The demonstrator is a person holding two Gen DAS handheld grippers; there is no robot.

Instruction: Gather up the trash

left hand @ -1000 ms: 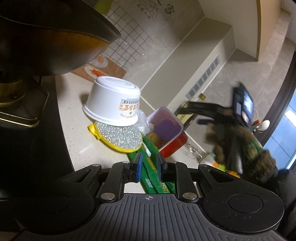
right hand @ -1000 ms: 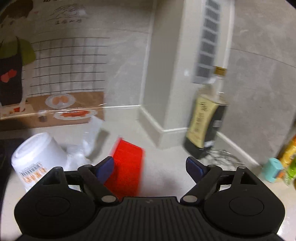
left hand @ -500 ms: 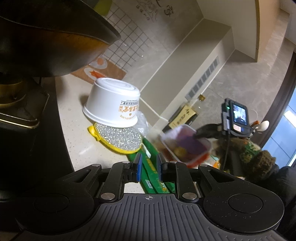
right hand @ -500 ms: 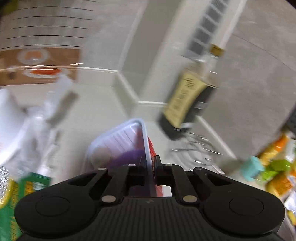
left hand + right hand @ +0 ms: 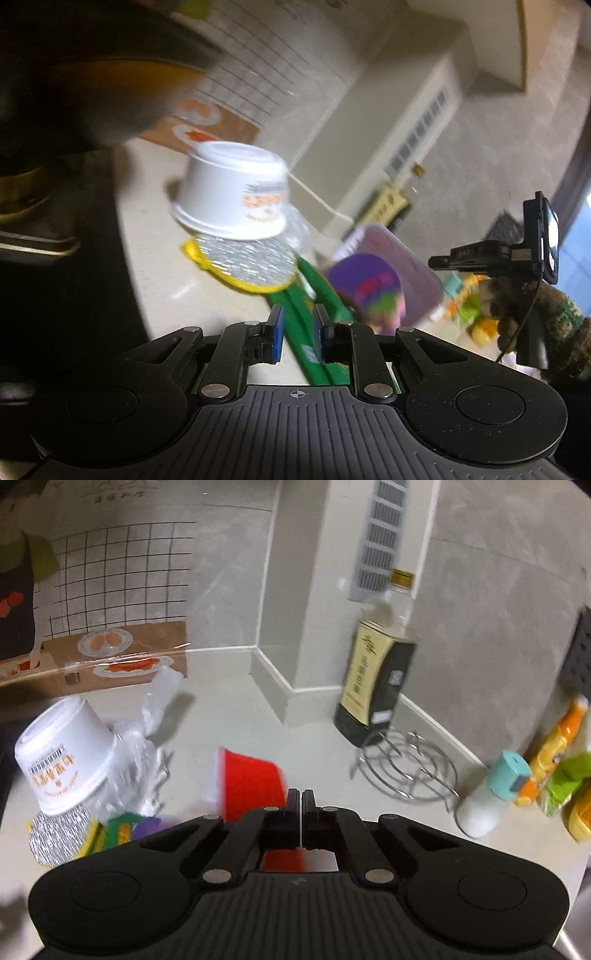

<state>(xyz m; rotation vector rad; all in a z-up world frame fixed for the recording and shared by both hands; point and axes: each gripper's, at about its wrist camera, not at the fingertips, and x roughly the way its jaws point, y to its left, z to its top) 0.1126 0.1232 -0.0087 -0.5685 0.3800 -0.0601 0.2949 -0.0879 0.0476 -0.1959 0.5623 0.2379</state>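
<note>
My right gripper (image 5: 301, 812) is shut on the thin rim of a red plastic container (image 5: 251, 786). In the left wrist view that container (image 5: 402, 258) hangs tipped over, and a purple packet (image 5: 364, 284) slides out of it toward the pile. The right gripper (image 5: 434, 263) reaches in from the right, held by a gloved hand (image 5: 517, 310). My left gripper (image 5: 297, 332) stands narrow, its blue pads closed on a green wrapper (image 5: 295, 325). Behind lie an upturned white paper bowl (image 5: 232, 192), a foil lid (image 5: 247, 262) and crumpled clear plastic (image 5: 140, 760).
A dark pan (image 5: 74, 74) on a black stove (image 5: 55, 266) fills the left. Along the wall stand a sauce bottle (image 5: 380, 672), a wire trivet (image 5: 410, 771), a teal-capped white bottle (image 5: 495, 794) and bright packets (image 5: 561, 753). A pillar corner (image 5: 291, 686) juts onto the pale counter (image 5: 207, 716).
My right gripper went from wide open to shut on the container's rim, then lifted and tipped it, so the purple packet spills out. The left gripper keeps its grip and has turned slightly.
</note>
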